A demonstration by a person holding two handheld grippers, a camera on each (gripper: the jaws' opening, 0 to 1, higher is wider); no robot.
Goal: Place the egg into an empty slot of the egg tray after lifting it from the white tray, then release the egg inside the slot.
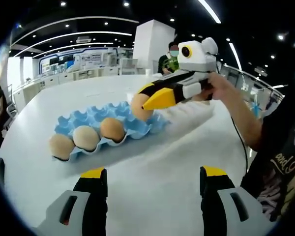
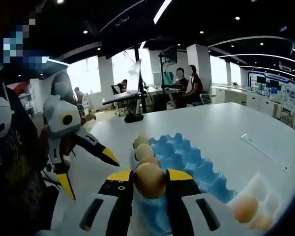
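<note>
right gripper (image 2: 150,178) is gripping a brown egg (image 2: 149,180) between its yellow-tipped black jaws, jaws closed onto the egg's sides; in the right gripper view the egg is sitting over the near end of the blue egg tray (image 2: 194,162), cannot tell if it is touching a slot or just above one; in the left gripper view the same right gripper (image 1: 146,102) is coming in from the right, held by a person's hand (image 1: 221,84), with the egg (image 1: 139,106) at its tips at the far right part of the blue egg tray (image 1: 83,119); the egg is looking low against the tray cells there, contact unclear.

left gripper (image 1: 154,175) is sitting low over the white bench (image 1: 152,167), jaws spread wide apart and holding nothing; in the right gripper view the left gripper (image 2: 91,172) is showing on the left side with its jaws open, well apart from the tray.

blue egg tray is lying flat on the bench; in the left gripper view three eggs (image 1: 86,137) are sitting in a row along its near edge, two brown and one paler between them; in the right gripper view two of those eggs (image 2: 143,149) are showing in line beyond the held one.

white tray (image 2: 258,191) is lying at the lower right in the right gripper view, just beside the blue tray, with more brown eggs (image 2: 246,209) in it.

people are sitting at desks in the background.
</note>
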